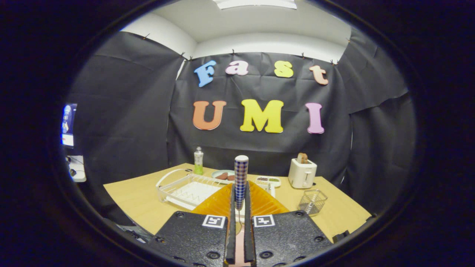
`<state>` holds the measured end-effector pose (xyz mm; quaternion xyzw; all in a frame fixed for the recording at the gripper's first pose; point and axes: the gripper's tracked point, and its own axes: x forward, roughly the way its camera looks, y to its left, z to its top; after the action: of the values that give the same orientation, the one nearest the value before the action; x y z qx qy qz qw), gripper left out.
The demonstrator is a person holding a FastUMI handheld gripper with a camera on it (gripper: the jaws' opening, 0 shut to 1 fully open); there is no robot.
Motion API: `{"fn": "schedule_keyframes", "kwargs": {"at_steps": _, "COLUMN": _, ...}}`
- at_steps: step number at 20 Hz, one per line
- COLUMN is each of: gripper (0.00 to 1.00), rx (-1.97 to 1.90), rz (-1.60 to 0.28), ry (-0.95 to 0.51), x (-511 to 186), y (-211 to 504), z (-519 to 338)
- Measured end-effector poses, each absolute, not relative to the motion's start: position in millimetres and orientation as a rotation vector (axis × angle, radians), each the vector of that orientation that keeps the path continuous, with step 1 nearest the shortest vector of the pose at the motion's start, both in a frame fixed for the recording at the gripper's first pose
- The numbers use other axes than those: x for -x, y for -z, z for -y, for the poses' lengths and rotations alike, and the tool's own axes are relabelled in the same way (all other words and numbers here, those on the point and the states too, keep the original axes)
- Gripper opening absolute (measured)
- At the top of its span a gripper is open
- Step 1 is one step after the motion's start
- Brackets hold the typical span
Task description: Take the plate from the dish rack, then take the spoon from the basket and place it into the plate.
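we have the gripper (240, 222) clamped on the spoon (241, 181), its checked handle standing upright between the fingers, and the orange plate (265, 202) lies just ahead and below them, so our move is down.

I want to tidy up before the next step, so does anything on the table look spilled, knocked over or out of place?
Nothing stands out. The dish rack, toaster, wire basket and bottle all stand upright on the table, with no spill visible. The gripper is shut on the spoon, its checked handle pointing up above an orange plate.
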<state>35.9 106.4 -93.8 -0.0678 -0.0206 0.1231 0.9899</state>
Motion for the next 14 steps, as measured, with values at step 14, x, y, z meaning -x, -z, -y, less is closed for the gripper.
{"fn": "schedule_keyframes", "kwargs": {"at_steps": 14, "gripper": 0.16, "rx": 0.009, "rz": -0.084, "ry": -0.283, "x": -46, "y": 179, "z": -143}}
